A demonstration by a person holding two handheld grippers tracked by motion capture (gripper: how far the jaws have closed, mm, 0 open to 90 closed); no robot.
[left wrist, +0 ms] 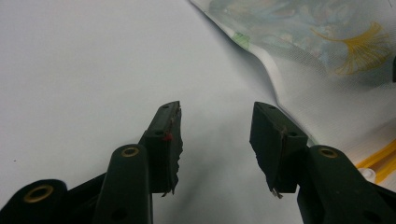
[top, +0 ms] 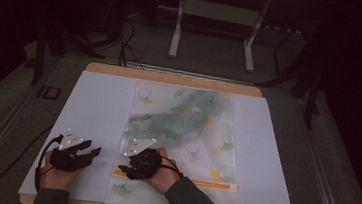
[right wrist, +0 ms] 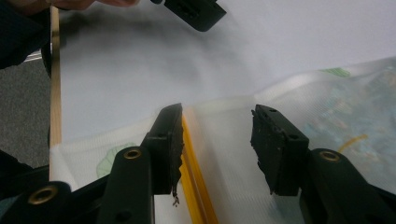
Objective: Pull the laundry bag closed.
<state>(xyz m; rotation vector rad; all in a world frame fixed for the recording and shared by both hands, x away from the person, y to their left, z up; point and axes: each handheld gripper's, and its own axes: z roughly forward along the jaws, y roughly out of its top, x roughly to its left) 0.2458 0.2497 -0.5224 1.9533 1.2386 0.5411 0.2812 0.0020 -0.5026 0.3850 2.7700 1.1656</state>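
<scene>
Zip bag with yellow zipper strip, flat on the white-covered bench beneath the wide-open right claw and just right of the wide-open, empty left claw: best straddled squarely across the strip, then pinched low at the bag's near-left edge.

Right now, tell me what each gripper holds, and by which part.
Nothing is held. The left gripper is open over the white sheet. The right gripper is open above the mesh bag, its fingers astride the yellow zipper.
</scene>
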